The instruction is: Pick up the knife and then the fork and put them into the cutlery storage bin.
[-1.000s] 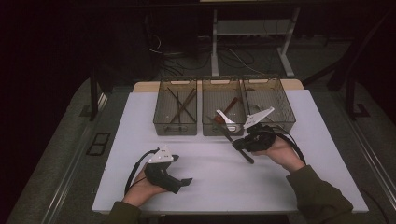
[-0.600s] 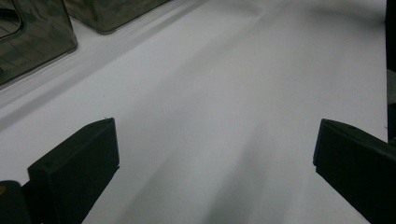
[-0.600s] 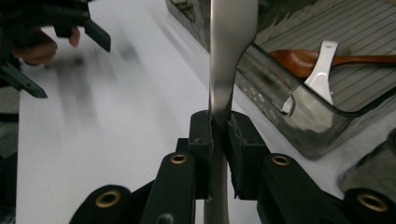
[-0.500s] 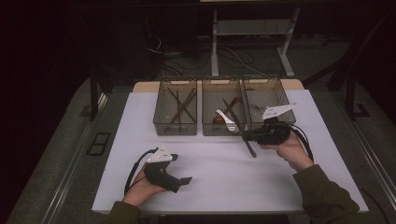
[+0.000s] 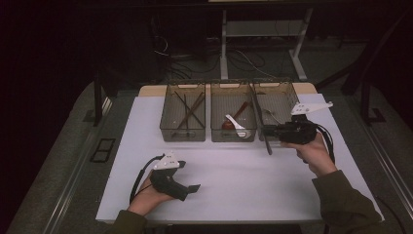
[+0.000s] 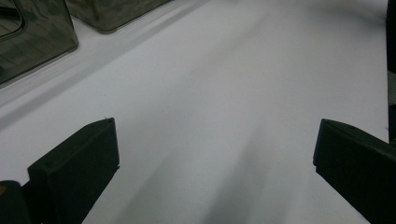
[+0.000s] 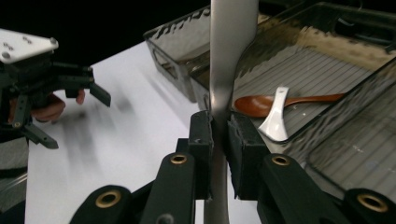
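Your right gripper [image 5: 269,132] is pinching knife [image 7: 227,56] tight between fingers [image 7: 201,140], carrying it rightward from middle bin toward right bin [image 5: 287,97]. Sorting looks underway; drop pending. Left gripper [image 5: 192,189] is resting on counter [image 5: 243,180], fingers spread, empty.

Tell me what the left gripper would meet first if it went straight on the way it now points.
Probably nothing soon: the left gripper, fingers open, faces bare white table. The grey bins sit off to one side, though depth is hard to judge.
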Action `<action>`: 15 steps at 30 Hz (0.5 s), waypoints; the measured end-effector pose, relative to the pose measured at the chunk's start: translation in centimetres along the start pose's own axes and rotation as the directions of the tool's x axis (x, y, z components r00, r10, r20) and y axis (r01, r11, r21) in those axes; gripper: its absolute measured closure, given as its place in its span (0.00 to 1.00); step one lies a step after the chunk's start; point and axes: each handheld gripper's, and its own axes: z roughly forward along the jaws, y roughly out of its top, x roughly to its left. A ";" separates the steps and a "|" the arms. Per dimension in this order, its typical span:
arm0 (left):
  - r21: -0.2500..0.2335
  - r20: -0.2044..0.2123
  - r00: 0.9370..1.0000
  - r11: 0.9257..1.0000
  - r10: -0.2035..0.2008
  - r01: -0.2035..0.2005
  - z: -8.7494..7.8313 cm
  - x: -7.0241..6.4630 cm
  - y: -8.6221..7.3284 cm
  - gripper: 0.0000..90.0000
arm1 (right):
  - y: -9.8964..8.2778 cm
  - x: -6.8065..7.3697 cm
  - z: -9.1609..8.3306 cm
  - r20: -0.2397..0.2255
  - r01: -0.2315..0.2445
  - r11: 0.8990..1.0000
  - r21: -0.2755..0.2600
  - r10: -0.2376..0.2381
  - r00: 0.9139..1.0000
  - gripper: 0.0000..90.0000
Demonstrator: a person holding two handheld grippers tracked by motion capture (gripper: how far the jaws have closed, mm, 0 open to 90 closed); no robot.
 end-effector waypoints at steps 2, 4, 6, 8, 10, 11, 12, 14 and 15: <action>-0.001 0.000 1.000 1.000 -0.002 0.002 0.0 0.0 0.0 0.00 | 0.2 -0.2 -0.6 0.013 -0.007 1.000 -0.020 0.007 1.000 0.89; -0.004 0.000 1.000 1.000 -0.003 0.003 0.0 0.0 0.0 0.00 | 0.3 -0.5 -1.1 0.033 -0.013 0.999 -0.042 0.015 0.999 0.89; -0.004 0.001 1.000 1.000 -0.004 0.004 0.0 0.0 0.0 0.00 | 0.5 -0.8 -1.8 0.050 -0.018 0.998 -0.063 0.021 0.999 0.89; -0.004 0.002 1.000 1.000 -0.005 0.005 0.0 0.0 0.0 0.00 | 0.6 -1.1 -2.3 0.059 -0.022 0.997 -0.077 0.027 0.998 0.89; -0.002 0.002 1.000 1.000 -0.005 0.005 0.1 0.0 0.0 0.00 | 0.7 -1.3 -2.8 0.077 -0.026 0.995 -0.093 0.033 0.997 0.89; -0.002 0.002 1.000 1.000 -0.005 0.005 0.1 0.0 0.0 0.00 | 0.8 -1.5 -3.1 0.079 -0.028 0.994 -0.101 0.036 0.996 0.89; -0.001 0.002 1.000 1.000 -0.004 0.004 0.1 0.0 0.0 0.00 | 0.8 -1.7 -3.3 0.086 -0.026 0.994 -0.107 0.035 0.996 0.89; 0.000 0.002 1.000 1.000 -0.008 0.008 0.1 0.0 0.0 0.00 | 1.0 -1.9 -3.7 0.103 -0.023 0.993 -0.115 0.035 0.994 0.89; 0.000 0.002 1.000 1.000 -0.008 0.008 0.1 0.0 0.0 0.00 | 1.1 -2.1 -3.8 0.110 -0.025 0.992 -0.124 0.039 0.993 0.89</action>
